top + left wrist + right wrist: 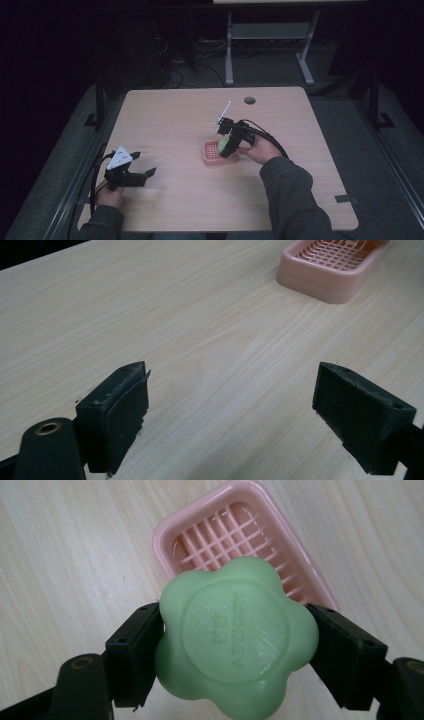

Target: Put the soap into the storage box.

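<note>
Two grippers over wooden table (165, 120). Pink slatted dish (210, 154) at centre; cable hole (249, 100) at 12 o'clock. Right gripper (235, 645) clamping green flower-shaped soap (235, 640) above dish, hiding its near end. Left gripper (230, 410) at 8 o'clock, jaws wide apart, holding nothing.

A waxy, smooth green soap (235, 637) with embossed lettering; a glossy pink plastic dish (212, 527) with a grid base; a pale, matt wood-grain table (200, 340); matt black tool pads (117, 412).
</note>
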`<state>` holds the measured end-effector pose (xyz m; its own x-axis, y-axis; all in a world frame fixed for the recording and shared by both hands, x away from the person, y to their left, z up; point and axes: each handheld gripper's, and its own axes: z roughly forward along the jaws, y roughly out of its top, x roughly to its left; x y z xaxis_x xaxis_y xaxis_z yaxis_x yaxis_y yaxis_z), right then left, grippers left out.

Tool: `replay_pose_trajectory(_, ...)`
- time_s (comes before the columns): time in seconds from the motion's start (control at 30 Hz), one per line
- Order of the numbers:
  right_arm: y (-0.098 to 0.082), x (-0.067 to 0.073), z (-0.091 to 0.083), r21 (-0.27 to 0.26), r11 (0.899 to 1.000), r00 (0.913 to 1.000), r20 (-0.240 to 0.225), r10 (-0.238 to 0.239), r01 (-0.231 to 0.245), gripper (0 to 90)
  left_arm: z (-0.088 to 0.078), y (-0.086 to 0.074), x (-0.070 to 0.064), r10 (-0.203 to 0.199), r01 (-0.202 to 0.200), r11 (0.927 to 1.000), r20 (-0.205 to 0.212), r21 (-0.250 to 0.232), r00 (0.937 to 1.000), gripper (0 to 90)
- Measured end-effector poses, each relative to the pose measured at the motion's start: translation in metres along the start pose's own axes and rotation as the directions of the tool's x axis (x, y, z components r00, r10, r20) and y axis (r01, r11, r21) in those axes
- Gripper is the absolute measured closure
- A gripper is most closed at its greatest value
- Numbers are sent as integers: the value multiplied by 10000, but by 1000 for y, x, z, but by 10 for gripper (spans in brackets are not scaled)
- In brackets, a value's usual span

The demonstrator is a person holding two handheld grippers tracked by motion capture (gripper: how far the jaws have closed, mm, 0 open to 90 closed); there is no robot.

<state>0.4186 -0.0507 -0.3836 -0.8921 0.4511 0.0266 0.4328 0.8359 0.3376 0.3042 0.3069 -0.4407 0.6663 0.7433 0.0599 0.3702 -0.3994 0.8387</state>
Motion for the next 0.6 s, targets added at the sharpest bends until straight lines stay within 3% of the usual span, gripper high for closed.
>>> replay_pose_trajectory(0.27, 11, 0, 5, -60, 9999, 9999, 60, -108, 109, 259, 0, 0, 0, 11, -11, 10000, 22, -2, 10000, 144)
replay_pose_trajectory(0.6, 14, -6, 20, 140, 9999, 10000, 11, 98, -98, 258, 0, 0, 0, 17, -17, 10000, 29, 22, 10000, 144)
